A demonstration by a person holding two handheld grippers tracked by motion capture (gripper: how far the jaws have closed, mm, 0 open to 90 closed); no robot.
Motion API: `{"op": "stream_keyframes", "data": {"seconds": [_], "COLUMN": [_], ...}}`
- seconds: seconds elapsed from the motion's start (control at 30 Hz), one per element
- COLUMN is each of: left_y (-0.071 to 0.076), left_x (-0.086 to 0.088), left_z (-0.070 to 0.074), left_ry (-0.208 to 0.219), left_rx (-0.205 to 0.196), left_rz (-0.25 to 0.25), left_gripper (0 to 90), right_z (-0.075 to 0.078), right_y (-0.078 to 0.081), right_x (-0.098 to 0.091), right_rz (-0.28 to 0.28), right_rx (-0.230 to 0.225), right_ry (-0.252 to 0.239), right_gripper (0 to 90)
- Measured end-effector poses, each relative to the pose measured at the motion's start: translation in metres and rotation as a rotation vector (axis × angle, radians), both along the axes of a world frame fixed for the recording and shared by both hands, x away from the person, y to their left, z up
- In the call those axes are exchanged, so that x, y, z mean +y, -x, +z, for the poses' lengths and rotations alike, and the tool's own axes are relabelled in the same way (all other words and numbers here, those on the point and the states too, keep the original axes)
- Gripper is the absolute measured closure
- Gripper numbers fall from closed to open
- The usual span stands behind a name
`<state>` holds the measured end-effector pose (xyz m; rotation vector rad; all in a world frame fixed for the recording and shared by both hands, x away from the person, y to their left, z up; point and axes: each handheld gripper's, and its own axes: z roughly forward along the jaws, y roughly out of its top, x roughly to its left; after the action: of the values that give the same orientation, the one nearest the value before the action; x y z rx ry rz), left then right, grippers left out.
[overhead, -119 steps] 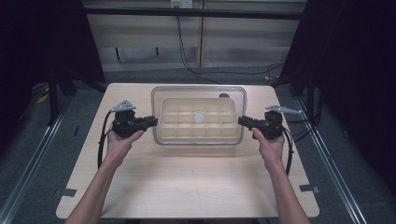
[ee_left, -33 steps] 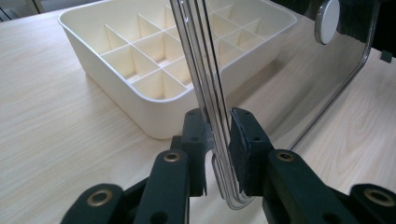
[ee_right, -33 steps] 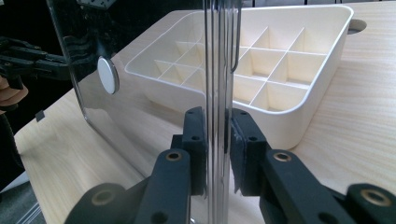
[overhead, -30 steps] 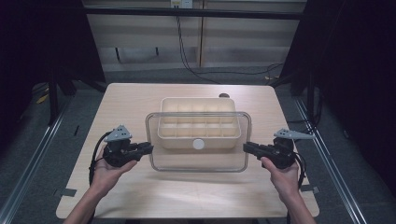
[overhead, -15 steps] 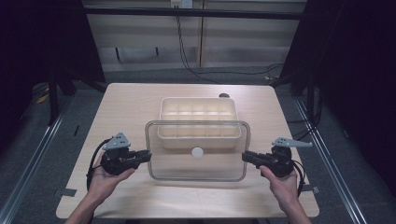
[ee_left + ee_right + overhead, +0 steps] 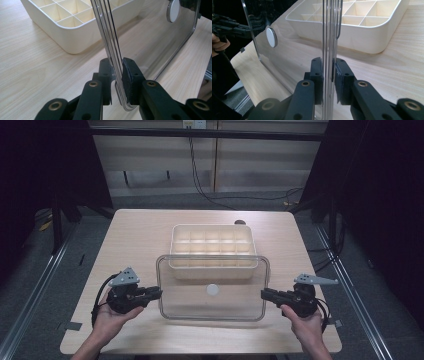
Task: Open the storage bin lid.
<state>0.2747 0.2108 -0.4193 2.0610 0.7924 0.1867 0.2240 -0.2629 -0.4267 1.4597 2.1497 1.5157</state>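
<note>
A clear plastic lid (image 6: 212, 302) with a white round knob (image 6: 212, 289) hangs above the table's front half, its far edge overlapping the cream compartment tray (image 6: 212, 242). My left gripper (image 6: 156, 293) is shut on the lid's left rim (image 6: 117, 75). My right gripper (image 6: 266, 294) is shut on its right rim (image 6: 328, 72). The tray (image 6: 62, 22) rests open on the wooden table behind the lid, showing several empty cells (image 6: 362, 15). Through the lid, the right gripper view shows the other hand and its gripper (image 6: 227, 26).
The wooden table (image 6: 135, 235) has bare room left, right and in front of the tray. Metal rails (image 6: 30, 280) run along both sides of the table, and cables (image 6: 200, 175) hang at the back wall.
Both grippers have carried the lid off the tray and toward the person's side. The tray now stands uncovered at the table's middle.
</note>
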Motion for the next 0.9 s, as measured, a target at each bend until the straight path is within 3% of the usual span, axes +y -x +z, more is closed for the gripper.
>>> {"op": "stream_keyframes", "data": {"seconds": [0.23, 0.47, 0.63, 0.9], "left_y": [0.005, 0.015, 0.020, 0.026], "left_x": [-0.001, 0.005, 0.007, 0.007], "left_z": [-0.002, -0.006, -0.009, -0.020], "left_ry": [-0.007, 0.000, -0.018, -0.045], "left_rx": [0.016, 0.059, 0.055, 0.083], "left_rz": [-0.011, -0.009, -0.010, -0.031], "left_gripper": [78.3, 78.3, 78.3, 77.7], "right_z": [-0.002, -0.013, -0.012, -0.019], "right_y": [0.007, 0.013, 0.014, 0.021], "right_x": [-0.001, 0.003, 0.005, 0.008], "right_rz": [-0.009, 0.003, 0.006, 0.014], "right_rx": [0.008, 0.053, 0.053, 0.085], "right_ry": [-0.014, -0.018, -0.008, -0.005], "right_gripper": [79.0, 78.9, 78.8, 79.0]}}
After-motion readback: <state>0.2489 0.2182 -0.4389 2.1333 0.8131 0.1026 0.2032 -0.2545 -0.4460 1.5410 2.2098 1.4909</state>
